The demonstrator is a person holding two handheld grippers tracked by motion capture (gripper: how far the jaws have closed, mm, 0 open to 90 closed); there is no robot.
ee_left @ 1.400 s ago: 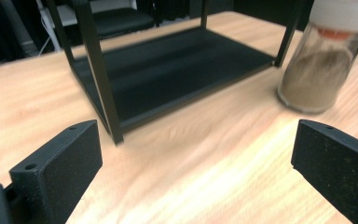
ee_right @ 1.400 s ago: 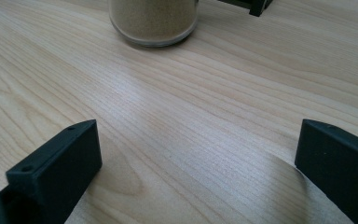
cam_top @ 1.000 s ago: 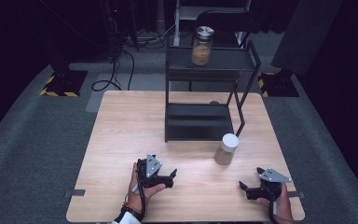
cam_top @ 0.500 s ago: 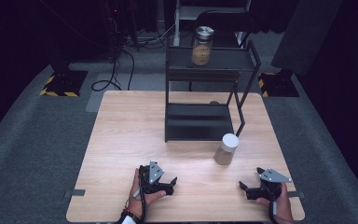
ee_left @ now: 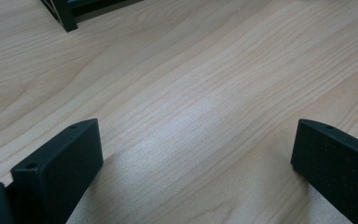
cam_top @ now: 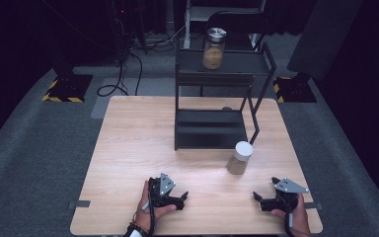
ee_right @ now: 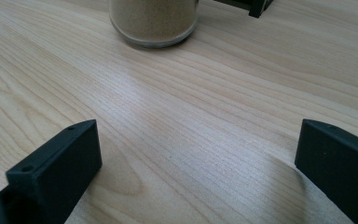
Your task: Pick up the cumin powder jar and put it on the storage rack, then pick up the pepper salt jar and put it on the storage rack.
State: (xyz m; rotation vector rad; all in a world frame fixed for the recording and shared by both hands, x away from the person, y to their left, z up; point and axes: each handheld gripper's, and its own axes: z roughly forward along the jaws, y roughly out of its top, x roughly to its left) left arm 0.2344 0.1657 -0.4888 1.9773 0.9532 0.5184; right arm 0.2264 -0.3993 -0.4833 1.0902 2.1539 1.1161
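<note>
A pale wooden table (cam_top: 128, 148) carries both tools near its front edge. The left gripper (cam_top: 181, 197) rests with jaws wide apart, empty. Ahead of the likewise spread, empty right gripper (cam_top: 259, 198) stands a white-lidded glass jar of tan powder (cam_top: 240, 158), near the black metal shelf rack (cam_top: 212, 123).

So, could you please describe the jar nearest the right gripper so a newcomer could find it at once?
On the wooden table, look just in front of the black shelf rack's right front leg. There stands a small jar of tan powder with a white lid, resting on the tabletop; the other jar has a metal lid and sits on the rack's top shelf.
</note>
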